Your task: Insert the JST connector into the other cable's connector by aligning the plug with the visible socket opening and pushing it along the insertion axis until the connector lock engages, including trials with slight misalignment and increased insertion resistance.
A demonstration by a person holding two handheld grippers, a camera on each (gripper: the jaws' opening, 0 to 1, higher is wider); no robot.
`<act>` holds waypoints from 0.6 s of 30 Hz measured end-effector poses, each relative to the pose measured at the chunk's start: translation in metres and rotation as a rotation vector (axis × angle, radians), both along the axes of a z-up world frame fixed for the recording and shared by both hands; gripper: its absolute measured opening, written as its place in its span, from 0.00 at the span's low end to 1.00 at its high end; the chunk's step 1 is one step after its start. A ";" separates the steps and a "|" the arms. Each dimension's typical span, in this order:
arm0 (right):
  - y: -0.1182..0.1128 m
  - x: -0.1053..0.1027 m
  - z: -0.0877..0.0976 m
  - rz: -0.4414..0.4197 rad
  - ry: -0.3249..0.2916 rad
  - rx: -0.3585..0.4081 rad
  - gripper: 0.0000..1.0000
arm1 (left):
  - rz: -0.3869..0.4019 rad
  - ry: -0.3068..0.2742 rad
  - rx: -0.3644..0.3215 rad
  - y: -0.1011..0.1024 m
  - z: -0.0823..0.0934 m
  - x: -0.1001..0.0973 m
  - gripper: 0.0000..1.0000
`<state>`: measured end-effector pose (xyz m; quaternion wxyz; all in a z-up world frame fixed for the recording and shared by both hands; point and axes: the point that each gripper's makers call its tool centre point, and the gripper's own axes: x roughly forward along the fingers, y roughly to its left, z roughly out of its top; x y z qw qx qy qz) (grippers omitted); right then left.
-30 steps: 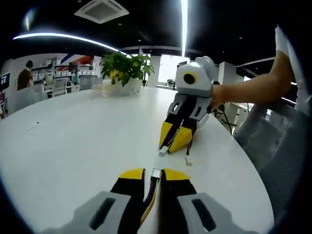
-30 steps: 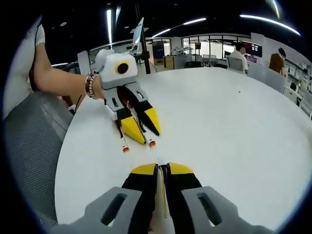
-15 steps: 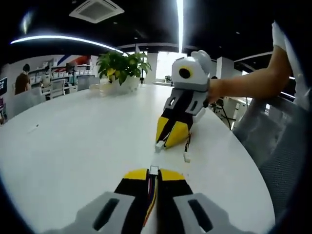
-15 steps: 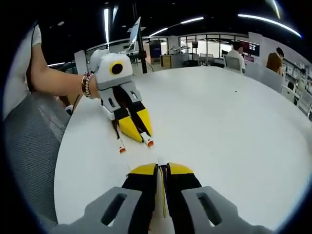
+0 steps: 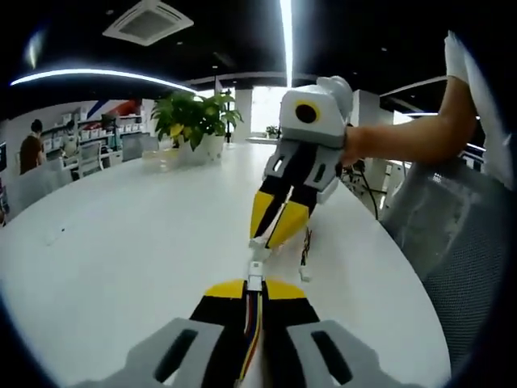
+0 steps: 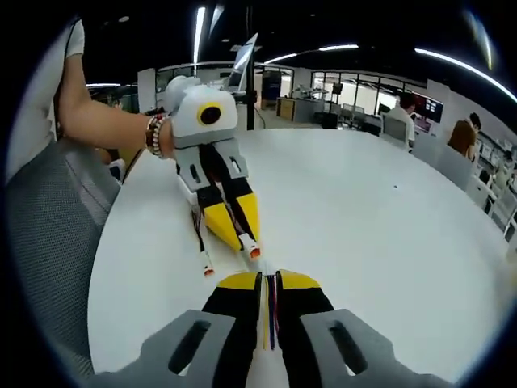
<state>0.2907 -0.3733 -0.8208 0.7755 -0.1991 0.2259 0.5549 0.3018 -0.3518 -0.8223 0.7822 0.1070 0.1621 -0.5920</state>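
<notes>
While nearly tip to tip above round white table (image 5: 121, 242): left yellow-tipped gripper (image 5: 255, 288) clamped narrow on small white JST connector (image 5: 255, 282); right yellow-tipped gripper (image 5: 270, 236) pinching mating white connector (image 5: 260, 252); slight tilt risks jamming, unlatched lock.

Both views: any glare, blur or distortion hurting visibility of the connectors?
Left gripper view: the ceiling light strip blows out, the fisheye bends the white table, and the white connector is small and soft. Right gripper view: even light, orange-tipped connector readable.
</notes>
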 end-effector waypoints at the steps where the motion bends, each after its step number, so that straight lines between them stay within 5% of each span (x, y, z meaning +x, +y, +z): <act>1: 0.001 0.000 -0.001 0.006 0.000 -0.008 0.04 | -0.009 -0.003 0.012 -0.001 -0.002 -0.001 0.00; 18: 0.010 -0.008 -0.018 0.072 0.011 -0.080 0.04 | -0.036 0.011 0.053 0.001 -0.011 -0.008 0.00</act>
